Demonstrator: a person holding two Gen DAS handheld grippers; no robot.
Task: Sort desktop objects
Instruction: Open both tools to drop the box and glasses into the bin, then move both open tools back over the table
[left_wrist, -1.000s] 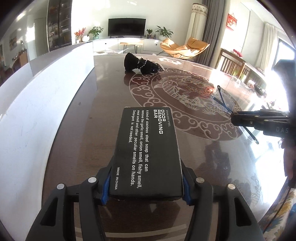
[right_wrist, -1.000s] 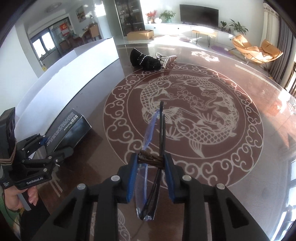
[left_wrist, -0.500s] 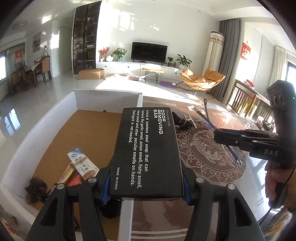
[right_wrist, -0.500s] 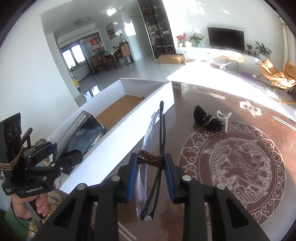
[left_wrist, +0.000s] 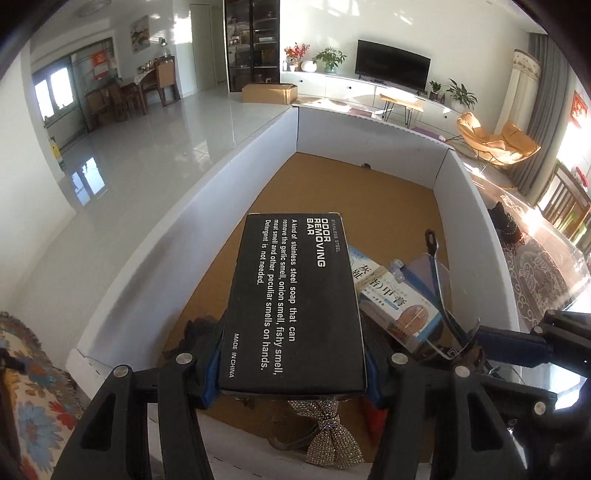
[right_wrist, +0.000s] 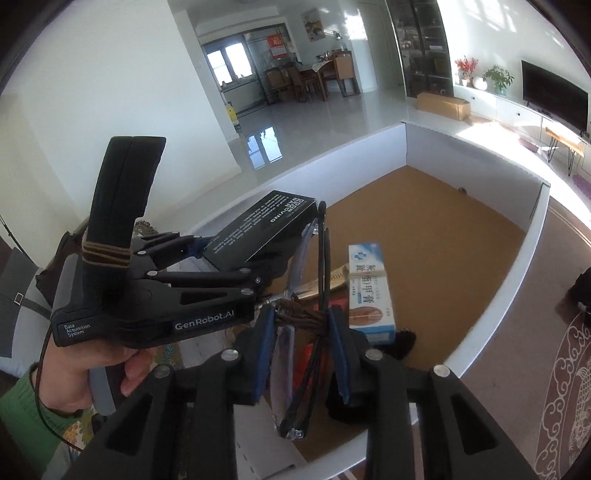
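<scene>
My left gripper is shut on a black box printed "Odor Removing Bar", held above the near end of a white-walled bin with a brown floor. My right gripper is shut on folded black-framed glasses, held over the same bin just right of the left gripper. The glasses also show in the left wrist view, and the black box in the right wrist view.
In the bin lie a blue-and-white ointment box, a rhinestone bow, and some dark and red items partly hidden under the grippers. The dark patterned table lies right of the bin, with a black object on it.
Both grippers moved left from above the patterned table to above the bin, each still holding its object. The bin's contents have come into view below them.
</scene>
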